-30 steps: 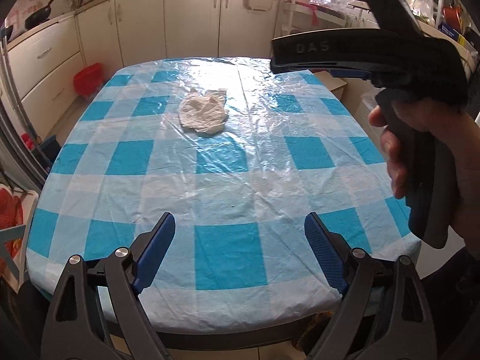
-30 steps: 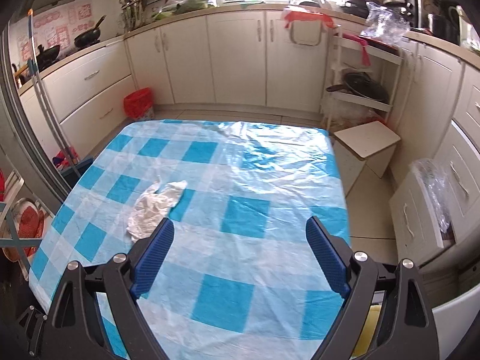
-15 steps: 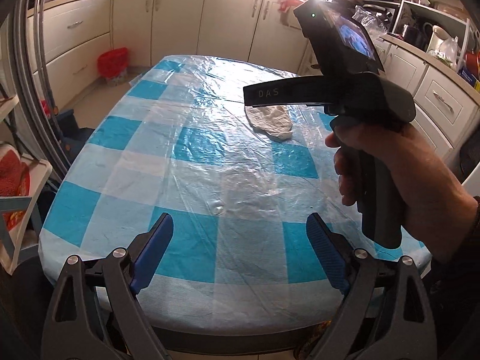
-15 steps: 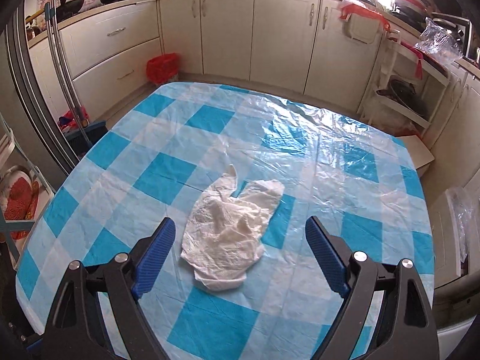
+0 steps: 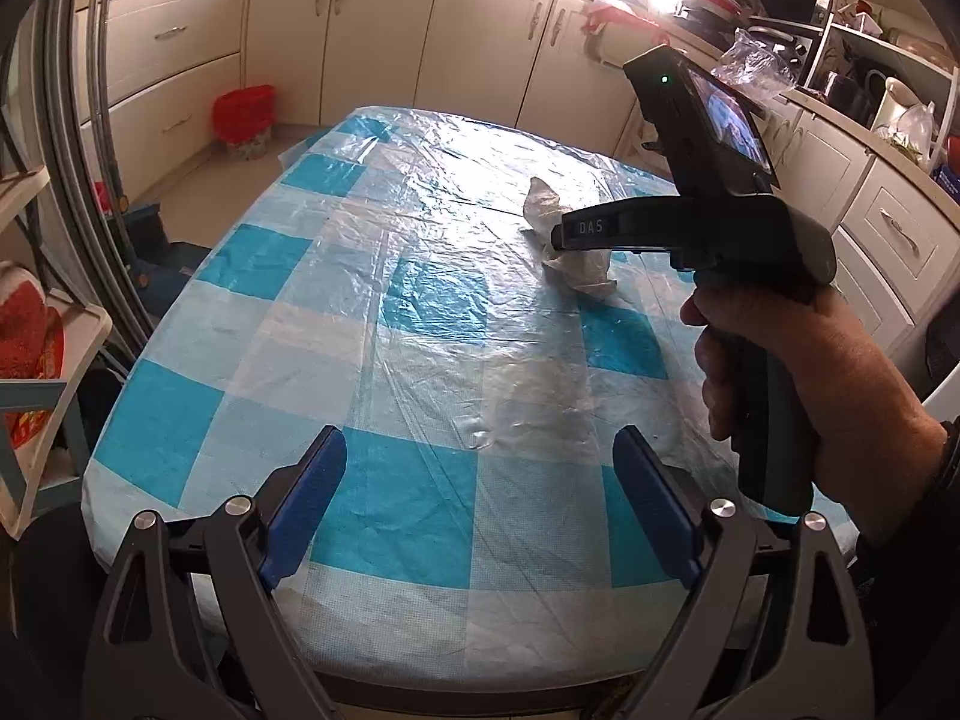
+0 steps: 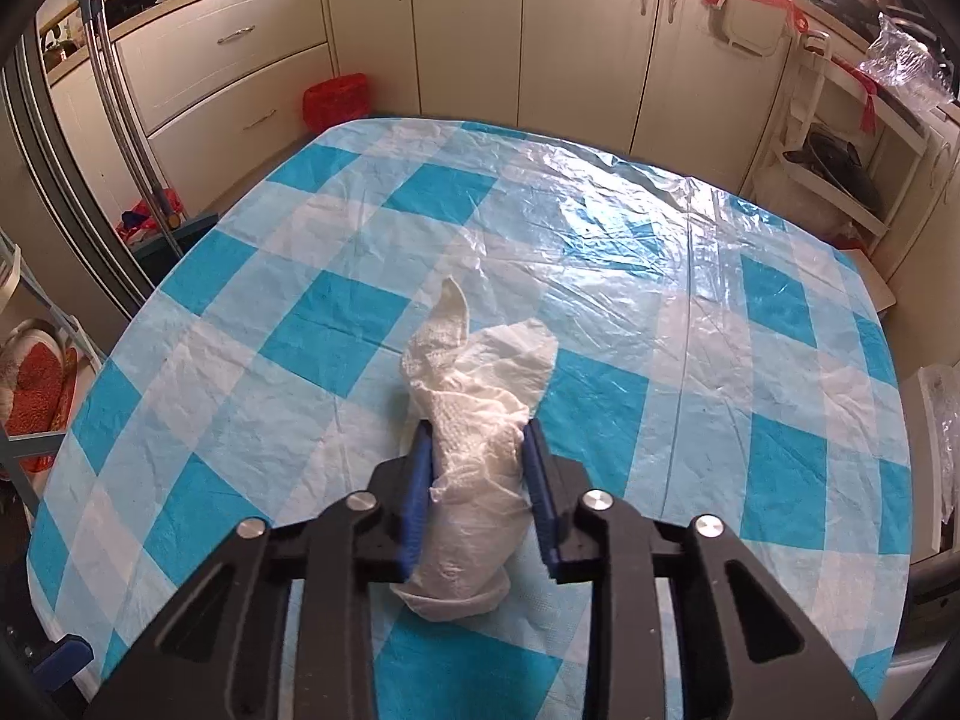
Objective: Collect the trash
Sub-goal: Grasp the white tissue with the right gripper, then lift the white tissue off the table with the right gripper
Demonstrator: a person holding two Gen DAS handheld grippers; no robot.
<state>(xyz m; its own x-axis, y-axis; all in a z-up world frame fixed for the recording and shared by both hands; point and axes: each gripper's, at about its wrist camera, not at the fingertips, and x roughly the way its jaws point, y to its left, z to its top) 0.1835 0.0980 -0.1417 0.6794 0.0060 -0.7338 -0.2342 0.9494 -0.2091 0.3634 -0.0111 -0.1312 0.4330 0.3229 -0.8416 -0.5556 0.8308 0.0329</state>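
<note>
The right hand-held gripper (image 6: 477, 438) has just been closing and its 2 blue pads now pinch a crumpled white paper towel (image 6: 474, 420), which lies on the table (image 6: 252, 372) toward its far right part. The left hand-held gripper (image 5: 480, 468) hangs over the near edge, jaws spread wide with nothing between them

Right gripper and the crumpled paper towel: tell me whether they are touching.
Touching. The right wrist view shows the right gripper with both blue pads pressed against the bunched paper towel, its jaws having just closed on it.
</note>
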